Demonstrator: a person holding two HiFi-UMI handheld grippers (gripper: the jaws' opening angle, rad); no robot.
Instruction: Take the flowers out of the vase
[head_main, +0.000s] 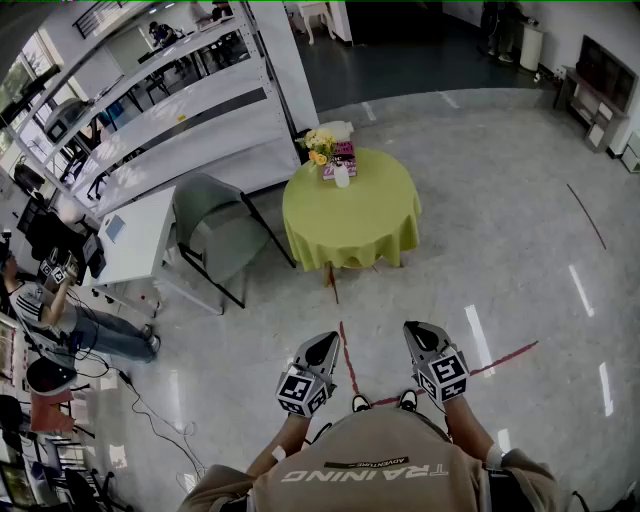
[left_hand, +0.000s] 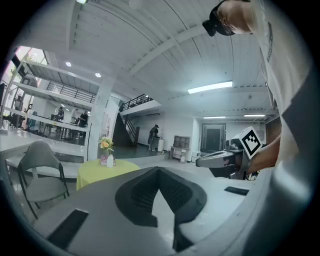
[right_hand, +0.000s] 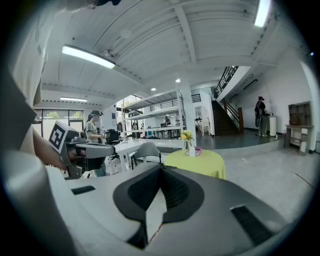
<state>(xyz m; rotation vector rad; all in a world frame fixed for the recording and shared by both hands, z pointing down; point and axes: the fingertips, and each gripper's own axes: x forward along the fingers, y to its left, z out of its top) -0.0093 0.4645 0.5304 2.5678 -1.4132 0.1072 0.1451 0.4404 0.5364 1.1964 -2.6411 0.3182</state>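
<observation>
Yellow flowers (head_main: 318, 143) stand in a small white vase (head_main: 342, 177) on a round table with a yellow-green cloth (head_main: 355, 225), far ahead of me across the floor. Both grippers are held level near my waist, well short of the table. My left gripper (head_main: 325, 343) is shut with nothing in it, its tips meeting (left_hand: 157, 170). My right gripper (head_main: 418, 332) is shut and empty too (right_hand: 160, 167). Each gripper view shows the flowers (left_hand: 105, 144) (right_hand: 186, 135), the vase (left_hand: 110, 161) (right_hand: 192, 151) and the table (left_hand: 100, 174) (right_hand: 200, 162) small in the distance.
A pink box (head_main: 344, 157) lies beside the vase. A grey chair (head_main: 215, 235) and a white desk (head_main: 135, 235) stand left of the table, with long shelving (head_main: 170, 110) behind. A person (head_main: 45, 310) works at far left. Red tape lines (head_main: 345, 350) mark the floor.
</observation>
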